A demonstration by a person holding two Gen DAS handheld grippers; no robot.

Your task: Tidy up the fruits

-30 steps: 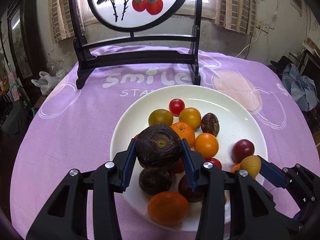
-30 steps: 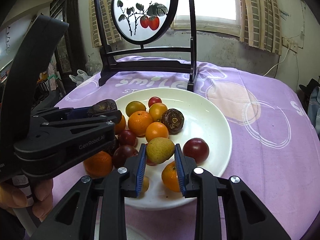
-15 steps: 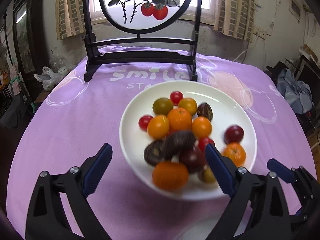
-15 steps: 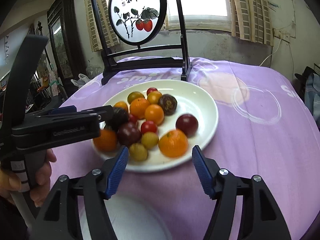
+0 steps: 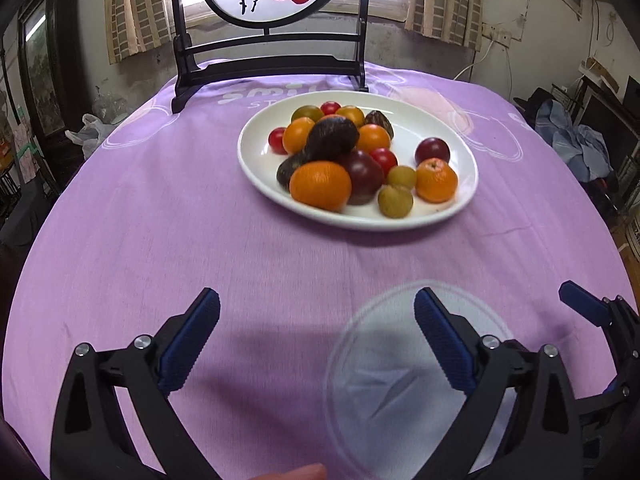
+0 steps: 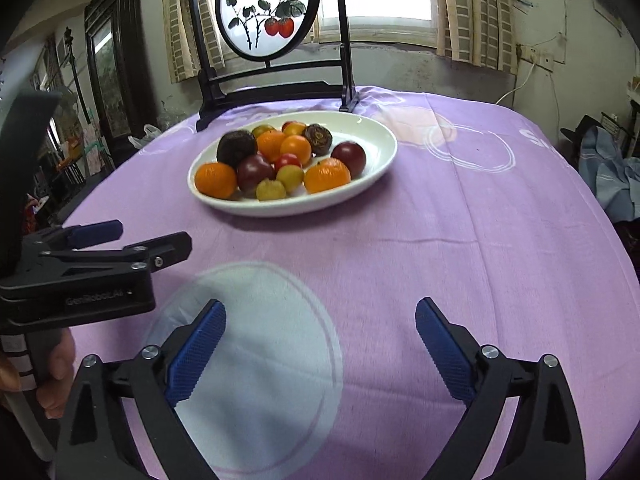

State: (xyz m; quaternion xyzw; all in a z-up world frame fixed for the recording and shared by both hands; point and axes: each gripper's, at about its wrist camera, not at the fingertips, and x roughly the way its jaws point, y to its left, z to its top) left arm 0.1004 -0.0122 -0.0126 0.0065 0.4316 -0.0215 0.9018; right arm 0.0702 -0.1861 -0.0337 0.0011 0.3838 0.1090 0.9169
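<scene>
Lying beyond open hand-held gripper, fruits

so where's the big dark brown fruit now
In the left wrist view the big dark brown fruit sits atop the pile, left-centre of the white plate, behind the front orange.

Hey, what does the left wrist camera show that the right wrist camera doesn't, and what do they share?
Only the left wrist view shows the left gripper head-on, jaws wide and empty, and a small red tomato at the plate's left edge. Only the right wrist view shows the hand holding the left gripper's handle, and the right gripper head-on, open and empty. Both show the white plate piled with fruit, the purple tablecloth and the painted round screen behind.
</scene>
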